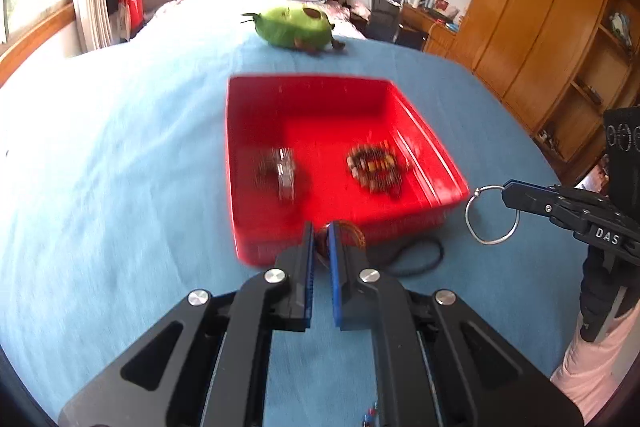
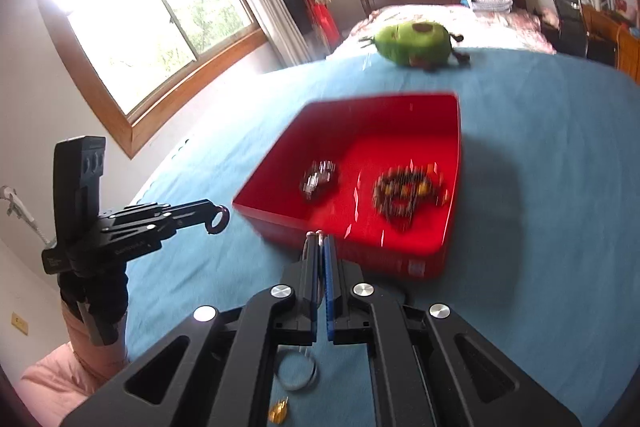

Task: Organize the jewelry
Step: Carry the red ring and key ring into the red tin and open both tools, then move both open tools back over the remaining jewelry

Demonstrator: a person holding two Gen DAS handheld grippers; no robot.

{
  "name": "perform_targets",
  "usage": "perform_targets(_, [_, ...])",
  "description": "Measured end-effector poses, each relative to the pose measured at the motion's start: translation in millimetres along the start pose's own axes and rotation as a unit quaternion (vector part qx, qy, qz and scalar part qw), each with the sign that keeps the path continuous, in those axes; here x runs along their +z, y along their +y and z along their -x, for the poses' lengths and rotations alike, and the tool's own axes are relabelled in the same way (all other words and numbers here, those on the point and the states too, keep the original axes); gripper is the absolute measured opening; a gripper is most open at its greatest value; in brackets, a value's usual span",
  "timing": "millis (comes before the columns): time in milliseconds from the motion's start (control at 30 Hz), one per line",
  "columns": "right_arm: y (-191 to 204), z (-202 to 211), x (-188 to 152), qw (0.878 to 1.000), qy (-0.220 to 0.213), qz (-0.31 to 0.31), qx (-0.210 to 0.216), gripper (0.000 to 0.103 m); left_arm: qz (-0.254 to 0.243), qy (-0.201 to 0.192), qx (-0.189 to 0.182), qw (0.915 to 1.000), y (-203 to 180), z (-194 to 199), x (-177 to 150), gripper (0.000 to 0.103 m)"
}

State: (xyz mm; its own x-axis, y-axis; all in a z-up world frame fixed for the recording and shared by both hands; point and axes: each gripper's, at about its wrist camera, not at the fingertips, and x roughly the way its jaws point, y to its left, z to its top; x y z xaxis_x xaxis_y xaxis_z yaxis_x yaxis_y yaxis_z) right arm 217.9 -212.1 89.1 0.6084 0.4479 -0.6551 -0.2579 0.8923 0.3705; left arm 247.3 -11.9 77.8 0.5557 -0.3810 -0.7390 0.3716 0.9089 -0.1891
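Already two blurred jewelry pieces lie in the red tray (image 1: 248,131) on the bed (image 1: 120,187): a beaded bracelet (image 1: 374,167) and a clear-and-dark piece (image 1: 280,173); a dark reddish ring (image 2: 218,221) is pinched in the left tongs (image 1: 320,239); a silver bangle (image 1: 492,215) is clamped in the right tongs (image 2: 319,243), beside the tray; both are judged undelivered; a dark cord (image 1: 420,261) is partly hidden.

Black gripper (image 1: 320,239), blue pad, pink sleeve (image 1: 596,359)

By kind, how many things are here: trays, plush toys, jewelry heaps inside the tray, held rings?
Red tray: 1
Green plush toy: 1
Jewelry heaps in tray: 2, silvery heap and beaded heap
Held rings: 2, silver ring and dark ring
Total: 6
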Motion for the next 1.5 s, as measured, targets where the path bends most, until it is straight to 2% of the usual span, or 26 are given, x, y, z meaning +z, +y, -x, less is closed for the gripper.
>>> perform_targets(133, [-7.9,-23.3,25.6,1.0,-0.003,-0.004,-0.004,0.002,0.007,-0.005,0.0,1.0,2.1,-18.5,28.9,0.005])
perform_targets(267, [-23.5,-59.7,39.3,1.0,0.012,-0.017,-0.009,0.002,0.02,0.014,0.005,0.9997,9.3,-55.1,46.0,0.005])
perform_targets(400, [-37.3,-95.0,40.1,0.999,0.037,-0.028,-0.014,0.002,0.035,0.04,0.004,0.9986,18.1,-90.2,49.9,0.005])
perform_targets(567, [-47.7,-119.2,34.9,0.997,0.065,-0.026,-0.028,0.003,0.035,0.059,0.01,0.9976,24.0,-116.5,50.3,0.005])
perform_targets(633, [-49.0,-118.7,33.3,0.996,0.066,-0.025,-0.051,0.007,0.033,0.069,0.01,0.997,25.5,-122.1,49.5,0.007])
perform_targets(700, [-45.6,-107.9,32.3,0.997,0.054,-0.016,-0.061,0.007,0.035,0.069,0.013,0.9969,27.6,-119.1,49.0,0.007])
perform_targets(767, [-40.7,-90.4,35.1,0.998,0.036,-0.016,-0.057,0.007,0.036,0.058,0.018,0.9975,26.8,-109.1,50.4,0.007])
perform_targets(867, [-21.7,-48.9,39.0,0.999,-0.012,0.005,-0.053,0.008,0.043,0.021,0.002,0.9988,19.7,-67.3,52.7,0.007])
perform_targets(900, [-12.5,-29.2,37.8,0.998,-0.033,0.015,-0.045,0.009,0.035,0.0,-0.004,0.9994,13.3,-45.7,52.5,0.011])
perform_targets(933, [-6.7,-16.8,36.4,0.998,-0.046,0.02,-0.039,0.014,0.027,-0.017,-0.001,0.9995,7.0,-25.1,50.9,0.022])
perform_targets(967, [0.7,-1.6,32.5,0.997,-0.059,0.027,-0.035,0.023,0.025,-0.028,-0.002,0.9993,3.8,-11.9,48.9,0.031])
perform_targets(1000, [7.5,11.1,27.0,0.996,-0.068,0.035,-0.036,0.028,0.024,-0.046,-0.009,0.9986,0.2,6.8,44.5,0.056])
perform_targets(1033, [11.5,17.2,23.6,0.996,-0.073,0.041,-0.036,0.034,0.024,-0.063,-0.011,0.9977,-2.7,22.0,38.9,0.067])
perform_targets(1100, [18.6,27.3,12.1,0.996,-0.072,0.049,-0.033,0.035,0.019,-0.078,0.008,0.9967,-8.3,39.5,27.1,0.066])
perform_targets(1133, [19.5,30.6,5.5,0.996,-0.067,0.047,-0.028,0.044,0.017,-0.082,0.015,0.9964,-10.5,45.7,19.5,0.067])
perform_targets(1167, [19.0,31.5,-0.1,0.997,-0.063,0.043,-0.024,0.06,0.019,-0.081,0.014,0.9964,-11.6,49.3,11.6,0.068])
perform_targets(1200, [19.4,31.5,-7.9,0.997,-0.056,0.043,-0.027,0.064,0.023,-0.077,0.014,0.9967,-11.9,50.4,6.2,0.071])
perform_targets(1300, [20.4,23.7,-28.7,0.998,-0.038,0.043,-0.033,0.067,0.03,-0.063,0.023,0.9973,-13.2,48.2,-14.9,0.076])
perform_targets(1367, [18.0,18.7,-42.6,0.999,-0.026,0.034,-0.02,0.074,0.028,-0.051,0.032,0.9978,-14.2,42.2,-29.6,0.076])
perform_targets(1500, [16.9,6.5,-77.8,1.0,0.008,0.013,-0.009,0.075,0.032,-0.003,0.032,0.999,-10.1,24.9,-73.5,0.077])
